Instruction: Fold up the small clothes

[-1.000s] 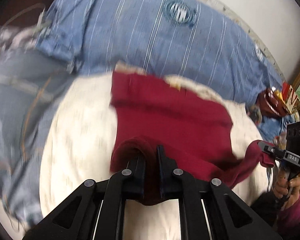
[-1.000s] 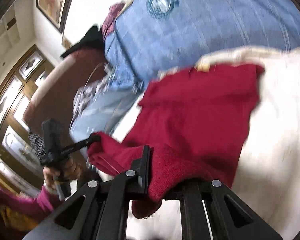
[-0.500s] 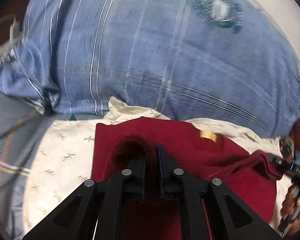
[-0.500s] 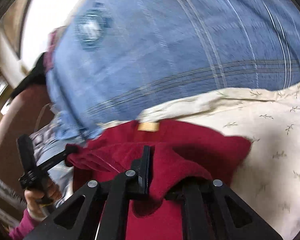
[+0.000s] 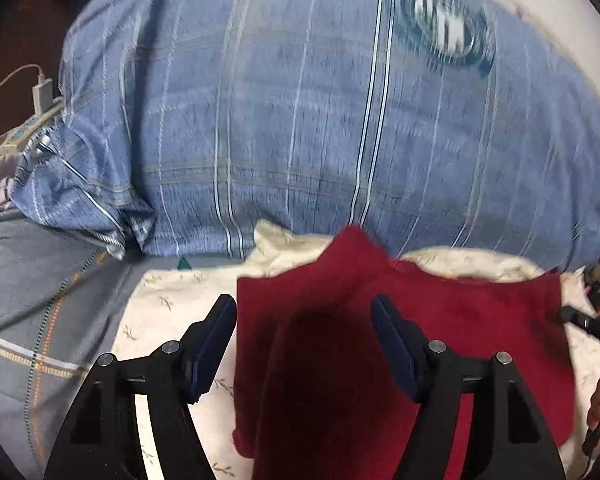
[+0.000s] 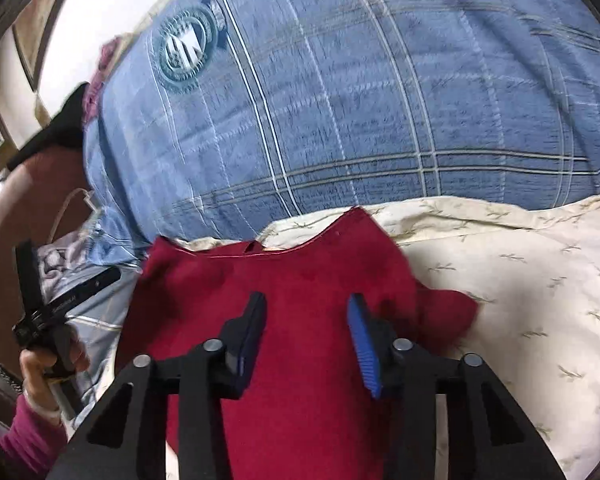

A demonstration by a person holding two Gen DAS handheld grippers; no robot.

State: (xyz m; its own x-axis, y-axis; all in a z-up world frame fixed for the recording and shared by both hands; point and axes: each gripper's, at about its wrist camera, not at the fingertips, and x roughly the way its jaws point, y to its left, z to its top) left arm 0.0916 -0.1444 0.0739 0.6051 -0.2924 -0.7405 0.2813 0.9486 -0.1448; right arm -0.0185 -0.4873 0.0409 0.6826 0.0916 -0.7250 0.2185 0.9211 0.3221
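The red garment (image 5: 400, 340) lies folded on a cream sheet (image 5: 172, 300) with a small sprig print, its far edge coming to a peak just short of a big blue plaid pillow (image 5: 300, 120). In the right wrist view the garment (image 6: 300, 300) shows a curved neckline along its far edge and a flap sticking out to the right onto the cream sheet (image 6: 520, 280).

The left gripper (image 5: 304, 320) hovers over the garment's near left part with its jaws spread wide, gripping nothing. The right gripper (image 6: 306, 316) sits over the garment's middle, jaws likewise apart and free of the cloth, blue pads (image 6: 362, 344) facing inward.

The pillow (image 6: 360, 100) rises directly beyond the garment and fills the far field; it carries a round teal crest (image 6: 184, 52) whose lettering is too blurred to read. At far left in the left wrist view, a white charger (image 5: 42, 92) with its cable plugs into a power strip (image 5: 28, 128). A grey plaid cover (image 5: 28, 300) lies left of the sheet. Writing on the left gripper's side, seen from the right wrist, is too small to read.
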